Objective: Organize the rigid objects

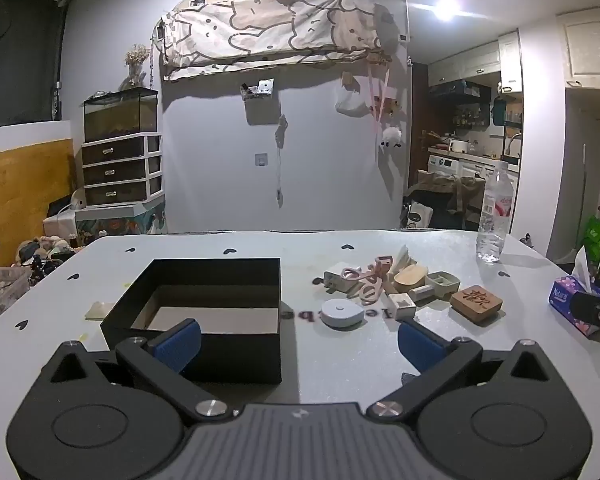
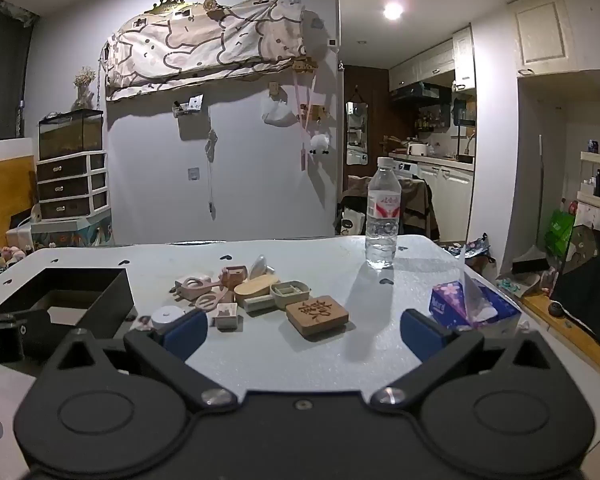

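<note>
Left gripper (image 1: 298, 338) jaws spread wide, nothing between them, hovering low over the near edge of the table (image 1: 340, 360). Right gripper (image 2: 304, 332) likewise released and empty, also at the near edge, further right. Black box (image 1: 204, 312) sits on the left of the table, open top, brown floor showing, nothing seen inside; its near wall is just behind the left gripper's left pad (image 1: 178, 344). Pile of small items in the table middle, right of the box and apart from it: white round disc (image 1: 341, 313) nearest, pink scissors (image 1: 370, 288), small white cube (image 1: 402, 305), oval wooden lid (image 1: 410, 278), green tray (image 1: 444, 282), carved wooden block (image 1: 476, 303) at the right end. Most of the pile touches or overlaps; the block lies just beside it. Water bottle (image 2: 382, 216) upright, far right. Tissue box (image 2: 474, 306) at right edge, near.
</note>
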